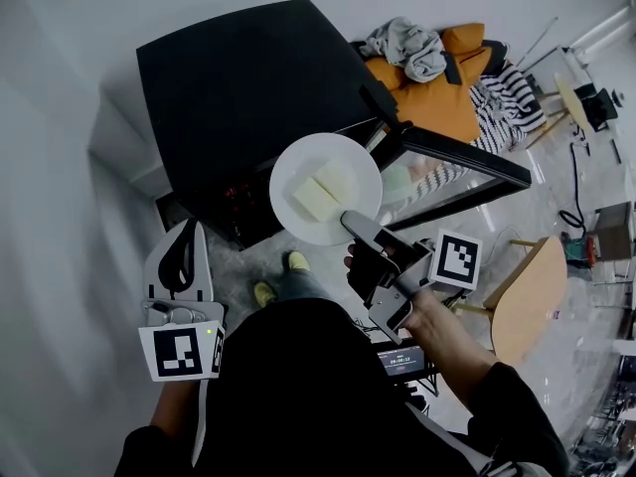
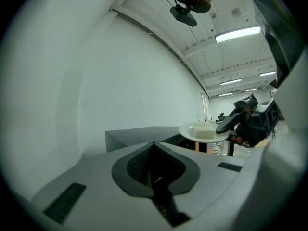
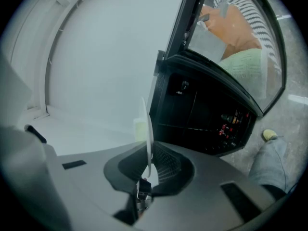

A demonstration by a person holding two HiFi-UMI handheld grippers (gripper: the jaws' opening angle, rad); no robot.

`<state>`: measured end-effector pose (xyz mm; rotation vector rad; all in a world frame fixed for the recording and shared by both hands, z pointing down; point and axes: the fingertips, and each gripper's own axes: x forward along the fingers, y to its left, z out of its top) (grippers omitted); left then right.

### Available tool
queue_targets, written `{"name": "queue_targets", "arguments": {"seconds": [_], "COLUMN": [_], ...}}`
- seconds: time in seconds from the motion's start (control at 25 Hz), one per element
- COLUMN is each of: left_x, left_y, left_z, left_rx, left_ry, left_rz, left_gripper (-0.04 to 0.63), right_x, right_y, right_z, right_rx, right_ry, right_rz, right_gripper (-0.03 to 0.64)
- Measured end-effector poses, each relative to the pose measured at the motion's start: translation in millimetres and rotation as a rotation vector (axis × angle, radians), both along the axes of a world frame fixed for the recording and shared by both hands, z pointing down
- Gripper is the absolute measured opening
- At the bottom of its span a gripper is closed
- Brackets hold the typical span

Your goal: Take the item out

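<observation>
A white plate [image 1: 290,170] carrying a pale yellow block of food [image 1: 320,195] hangs in the air in front of the black oven [image 1: 248,87], whose glass door [image 1: 452,162] is swung open. My right gripper [image 1: 350,223] is shut on the plate's near rim. In the right gripper view the plate [image 3: 146,124] stands edge-on between the jaws of the right gripper [image 3: 147,163], with the food [image 3: 139,128] behind it. My left gripper [image 1: 191,229] is at the lower left, shut and empty. From the left gripper [image 2: 154,144] view, the plate [image 2: 202,133] is off to the right.
The oven's dark cavity [image 3: 202,119] is to the right of the plate. Behind the oven is an orange cushion [image 1: 437,102] with grey clothes and a striped cloth [image 1: 507,92]. A round wooden table [image 1: 527,296] stands at the right. The person's shoes [image 1: 297,262] are below the plate.
</observation>
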<state>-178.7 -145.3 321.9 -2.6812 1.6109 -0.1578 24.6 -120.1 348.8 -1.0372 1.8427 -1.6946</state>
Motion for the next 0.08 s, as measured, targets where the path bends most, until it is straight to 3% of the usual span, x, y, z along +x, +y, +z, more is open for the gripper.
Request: {"name": "queue_targets", "arguments": {"seconds": [0.08], "left_x": [-0.7], "left_y": [-0.4], "left_z": [-1.4], "left_rx": [-0.013], "left_ry": [0.011], "left_rz": [-0.006], "left_gripper": [0.008], "right_x": [-0.9], "right_y": [-0.3], "right_z": [-1.8], "right_rx": [0.0], "right_ry": [0.0], "right_rz": [-0.001], "right_gripper": [0.028]}}
